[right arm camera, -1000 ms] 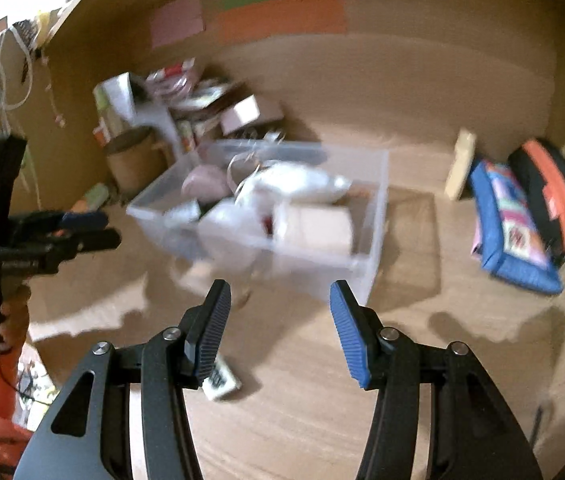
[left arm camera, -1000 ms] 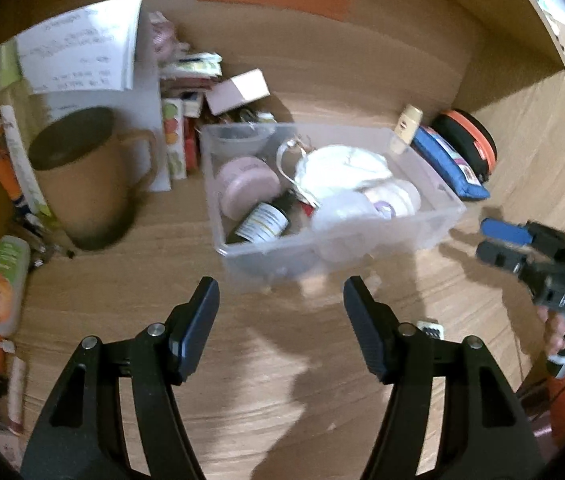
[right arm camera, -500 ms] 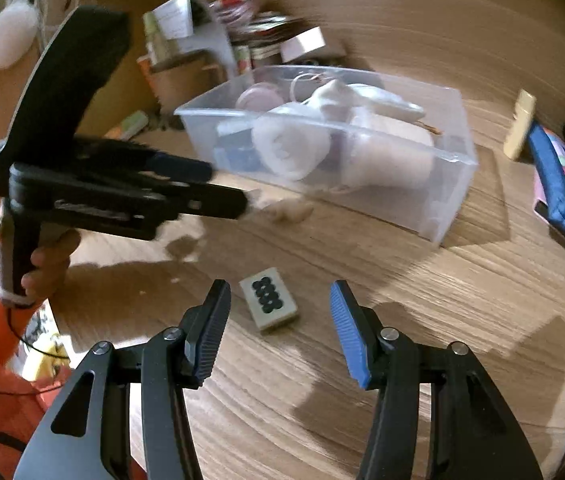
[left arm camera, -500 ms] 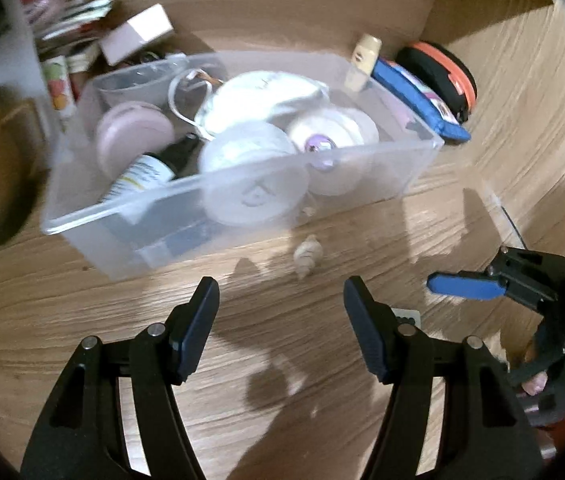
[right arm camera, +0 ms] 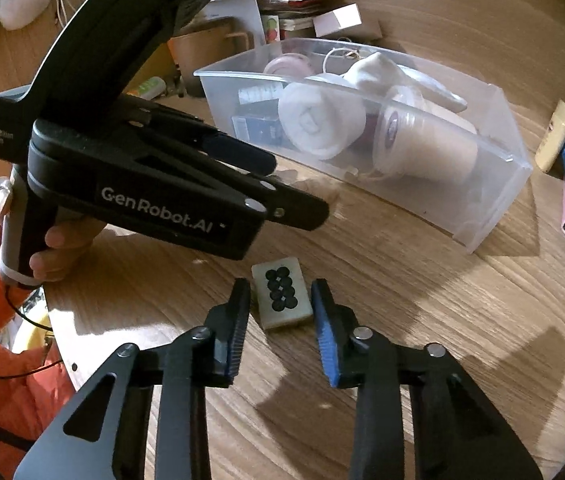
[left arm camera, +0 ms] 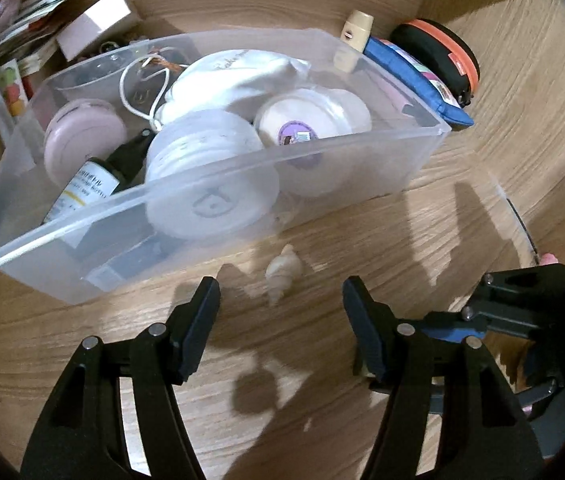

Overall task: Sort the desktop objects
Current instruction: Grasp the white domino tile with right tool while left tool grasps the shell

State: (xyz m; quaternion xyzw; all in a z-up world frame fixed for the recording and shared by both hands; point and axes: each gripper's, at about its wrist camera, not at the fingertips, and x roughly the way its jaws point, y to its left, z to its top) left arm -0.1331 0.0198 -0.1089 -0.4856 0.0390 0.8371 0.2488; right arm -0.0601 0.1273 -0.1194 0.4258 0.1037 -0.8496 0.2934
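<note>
Just now the right hand-held gripper (right arm camera: 280, 312) has been closing around the mahjong tile (right arm camera: 281, 298), a smooth ivory block with dark dots lying flat on the wood-grain surface (right arm camera: 422, 300), yet slim gaps show at both pads, so it is not clamped; because the tile sits slightly skewed, one pad could meet a corner first and spin the slick piece away. Meanwhile the left hand-held gripper (left arm camera: 280, 302) stands released, straddling the ribbed, pointed spiral shell (left arm camera: 282, 274) beside the clear plastic bin (left arm camera: 210, 184). Squeezing that tapered, hard shell could squirt it against the bin.
</note>
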